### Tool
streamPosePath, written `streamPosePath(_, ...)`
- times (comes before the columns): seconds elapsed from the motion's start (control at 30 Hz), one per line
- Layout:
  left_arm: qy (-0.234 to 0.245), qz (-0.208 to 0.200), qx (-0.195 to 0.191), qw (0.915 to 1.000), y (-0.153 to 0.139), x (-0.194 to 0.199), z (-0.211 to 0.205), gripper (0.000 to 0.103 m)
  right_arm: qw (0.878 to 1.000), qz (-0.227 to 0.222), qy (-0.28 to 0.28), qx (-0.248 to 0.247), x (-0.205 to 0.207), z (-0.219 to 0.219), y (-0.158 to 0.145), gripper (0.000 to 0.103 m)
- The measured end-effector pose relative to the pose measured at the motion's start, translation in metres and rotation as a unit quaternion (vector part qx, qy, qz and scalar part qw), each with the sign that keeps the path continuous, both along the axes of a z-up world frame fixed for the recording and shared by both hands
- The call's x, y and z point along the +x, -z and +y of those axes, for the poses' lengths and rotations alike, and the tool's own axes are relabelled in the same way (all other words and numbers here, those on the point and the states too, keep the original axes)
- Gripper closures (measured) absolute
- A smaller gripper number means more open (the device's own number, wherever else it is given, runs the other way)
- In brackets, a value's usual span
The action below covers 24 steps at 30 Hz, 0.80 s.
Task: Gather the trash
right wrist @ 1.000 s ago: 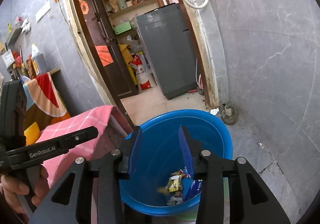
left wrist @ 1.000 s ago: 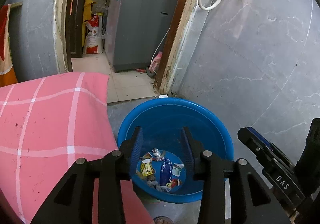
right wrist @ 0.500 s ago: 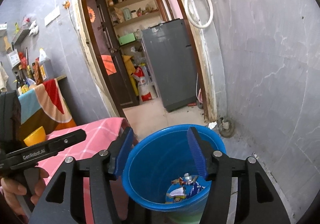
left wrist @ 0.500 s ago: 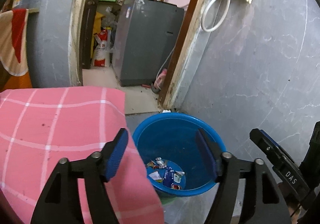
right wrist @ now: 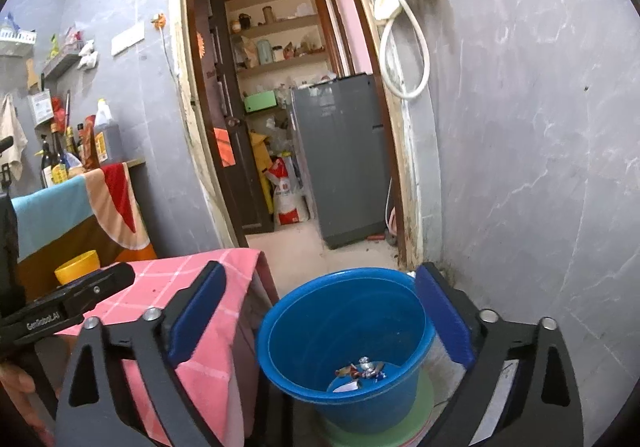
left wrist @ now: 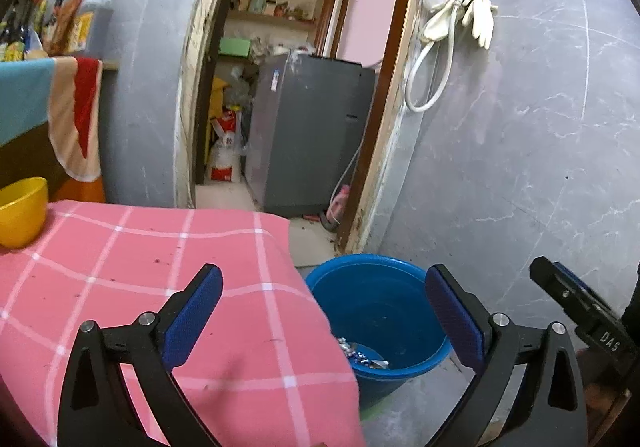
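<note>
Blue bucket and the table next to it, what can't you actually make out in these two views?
- Blue bucket: in the left wrist view the pink tablecloth hides part of its floor.
- Wrappers in the bucket: too small to read in the right wrist view.
- Yellow bowl: cut by the left edge; contents unseen.
- Table surface near the camera: hidden by the left tongs.

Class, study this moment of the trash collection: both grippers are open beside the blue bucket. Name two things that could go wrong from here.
1. The blue bucket stands close against the draped pink tablecloth; a gripper swinging back might snag the cloth and perhaps disturb the yellow bowl on it.
2. The left gripper and right gripper are close together, so they could knock each other.
</note>
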<state>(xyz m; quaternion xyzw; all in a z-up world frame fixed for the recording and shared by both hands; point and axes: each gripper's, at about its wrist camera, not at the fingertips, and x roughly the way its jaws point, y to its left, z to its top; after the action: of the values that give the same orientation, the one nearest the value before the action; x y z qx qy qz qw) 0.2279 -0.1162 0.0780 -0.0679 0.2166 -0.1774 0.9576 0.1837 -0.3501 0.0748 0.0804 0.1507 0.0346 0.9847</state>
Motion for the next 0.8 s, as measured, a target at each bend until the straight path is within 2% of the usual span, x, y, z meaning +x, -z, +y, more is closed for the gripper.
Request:
streamPosePath(0.03,-0.003,-0.005,0.000,1.0000,0.000,-0.005,0.002,0.002,1.000,-0.005,0.000,-0.003,-0.004,0.002,-0.001,0.000)
streamPosePath(0.47,-0.029,-0.054,0.008,0.9981,-0.002,-0.067,0.028,0.002,0.998,-0.046,-0.001,-0.033,-0.057,0.031,-0.006,0.000)
streamPosePath(0.8,-0.052,-0.069,0.018,0.9961,0.003,-0.104,0.046,0.002,0.997,-0.071,0.000,-0.042,-0.090,0.046,-0.003,0.000)
